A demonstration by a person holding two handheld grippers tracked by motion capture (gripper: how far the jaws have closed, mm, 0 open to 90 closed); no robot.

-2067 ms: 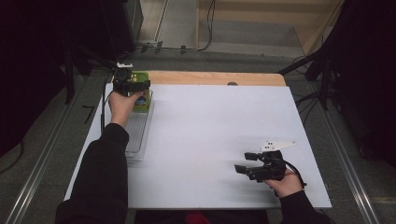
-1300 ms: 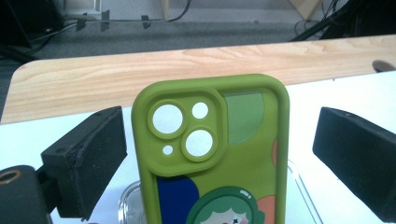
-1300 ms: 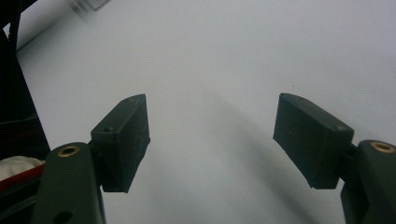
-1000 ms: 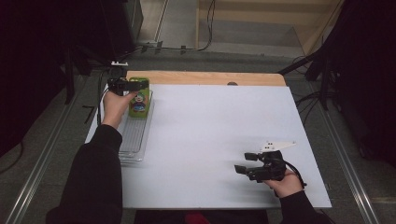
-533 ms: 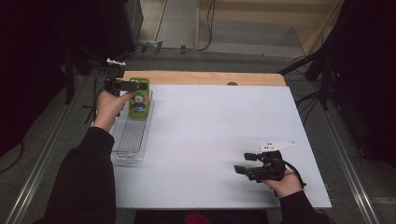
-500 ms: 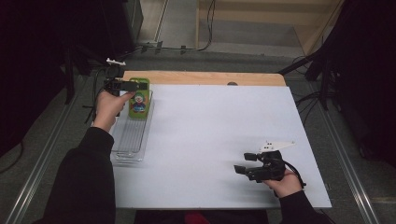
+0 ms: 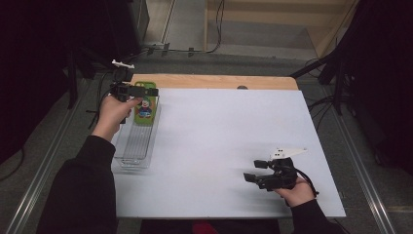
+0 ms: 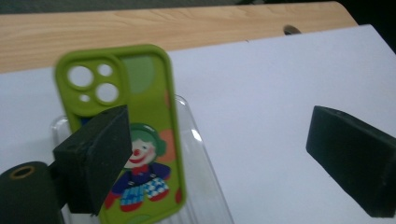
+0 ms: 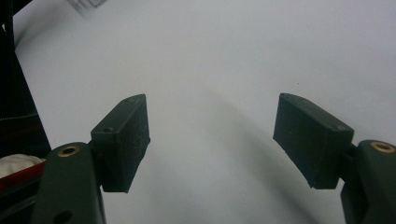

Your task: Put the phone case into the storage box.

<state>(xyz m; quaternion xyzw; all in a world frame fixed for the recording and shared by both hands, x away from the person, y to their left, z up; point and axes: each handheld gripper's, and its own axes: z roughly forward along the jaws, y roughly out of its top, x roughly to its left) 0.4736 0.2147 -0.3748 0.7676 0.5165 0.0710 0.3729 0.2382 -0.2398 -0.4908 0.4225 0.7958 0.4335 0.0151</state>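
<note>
Phone case (image 7: pixel 145 104) in tray (image 7: pixel 134 151), far-left.

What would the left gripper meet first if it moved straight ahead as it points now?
Probably the white table: the open left gripper points past the green phone case, which lies off beside one jaw. Depth is unclear.

White table top (image 7: pixel 219 141) with a bare wooden strip (image 7: pixel 214 81) along its far edge, clear ribbed tray (image 7: pixel 136 146) at the left side — green phone case (image 7: pixel 145 108) lying in it

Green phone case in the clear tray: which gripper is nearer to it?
Left. The left gripper hovers open right at the green phone case; the right gripper sits open across the table.
</note>
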